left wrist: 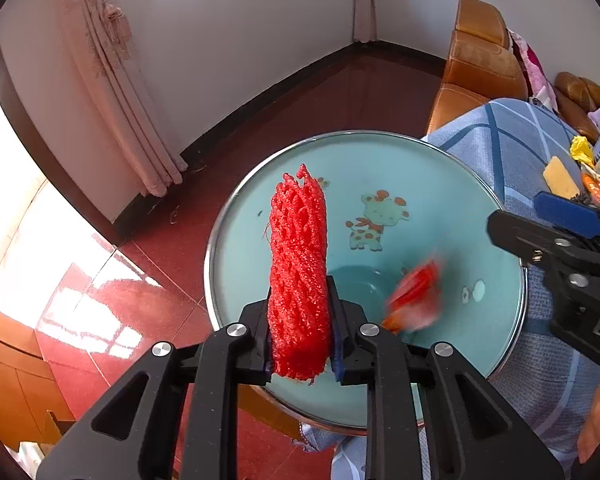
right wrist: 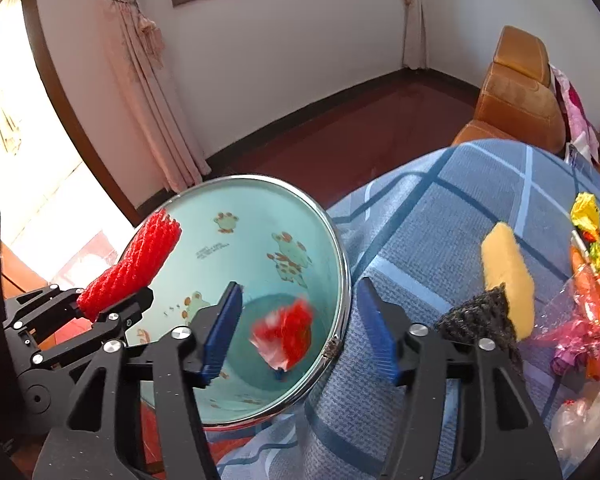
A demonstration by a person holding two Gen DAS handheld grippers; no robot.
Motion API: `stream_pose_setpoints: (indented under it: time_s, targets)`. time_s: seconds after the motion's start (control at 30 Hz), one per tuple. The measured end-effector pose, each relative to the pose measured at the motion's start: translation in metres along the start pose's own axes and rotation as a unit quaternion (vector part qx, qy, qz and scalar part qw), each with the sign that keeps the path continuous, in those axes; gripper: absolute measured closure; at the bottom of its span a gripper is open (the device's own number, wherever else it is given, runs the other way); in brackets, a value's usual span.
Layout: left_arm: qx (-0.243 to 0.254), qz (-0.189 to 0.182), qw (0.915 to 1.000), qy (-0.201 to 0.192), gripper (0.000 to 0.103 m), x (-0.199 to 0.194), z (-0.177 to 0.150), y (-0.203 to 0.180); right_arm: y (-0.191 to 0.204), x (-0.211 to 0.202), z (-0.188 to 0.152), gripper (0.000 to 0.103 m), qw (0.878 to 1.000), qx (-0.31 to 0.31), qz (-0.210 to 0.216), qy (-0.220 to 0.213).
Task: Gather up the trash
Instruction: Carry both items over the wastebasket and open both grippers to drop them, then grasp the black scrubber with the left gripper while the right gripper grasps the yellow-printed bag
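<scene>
A round pale-green bin (left wrist: 440,184) with cartoon animals and a chrome rim stands beside the table. My left gripper (left wrist: 300,292) hangs over its opening, shut on a red foam net sleeve (left wrist: 298,240) that stands upright between the pads. From the right wrist view, the same sleeve (right wrist: 140,264) and left gripper (right wrist: 112,308) show at the bin's (right wrist: 260,216) left rim. My right gripper (right wrist: 300,292) is open over the bin's right rim. A red wrapper (right wrist: 286,332) shows blurred inside the bin, below the jaws and touching neither pad. It also shows in the left wrist view (left wrist: 416,296).
A table with a blue checked cloth (right wrist: 440,208) lies right of the bin. On it are a yellow sponge with a dark scouring side (right wrist: 508,272) and a heap of bright wrappers (right wrist: 588,312). An orange leather sofa (right wrist: 516,92) stands behind; the floor is red tile.
</scene>
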State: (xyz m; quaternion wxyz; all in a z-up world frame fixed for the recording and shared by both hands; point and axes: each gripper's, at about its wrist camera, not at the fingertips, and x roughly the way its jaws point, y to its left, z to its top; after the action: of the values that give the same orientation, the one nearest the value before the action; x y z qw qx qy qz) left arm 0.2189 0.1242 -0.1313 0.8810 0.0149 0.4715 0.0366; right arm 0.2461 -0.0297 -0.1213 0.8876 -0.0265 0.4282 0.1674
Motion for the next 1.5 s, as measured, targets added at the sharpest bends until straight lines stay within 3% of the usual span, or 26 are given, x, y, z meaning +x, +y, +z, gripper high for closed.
stream_pose_setpoints:
  time_s: [0.13, 0.3, 0.57, 1.0, 1.5]
  targets:
    - [-0.005, 0.01, 0.9999, -0.008, 0.07, -0.009, 0.0, 0.002, -0.005, -0.012, 0.001, 0.041, 1.0, 0.008, -0.003, -0.011]
    - [-0.008, 0.022, 0.9993, -0.031, 0.043, -0.025, 0.0, -0.002, -0.016, -0.03, -0.001, 0.038, 0.999, 0.023, -0.013, -0.027]
    - [-0.001, 0.023, 0.9979, -0.06, 0.026, -0.051, 0.002, -0.024, -0.044, -0.057, -0.011, 0.037, 0.997, 0.056, -0.027, -0.04]
    - [0.066, -0.008, 0.9947, -0.078, 0.013, -0.076, -0.009, -0.099, -0.102, -0.104, -0.048, 0.037, 0.99, 0.112, -0.07, -0.054]
    - [0.144, -0.01, 0.9866, -0.076, 0.013, -0.082, -0.021, -0.183, -0.161, -0.153, -0.099, 0.037, 0.976, 0.168, -0.12, -0.075]
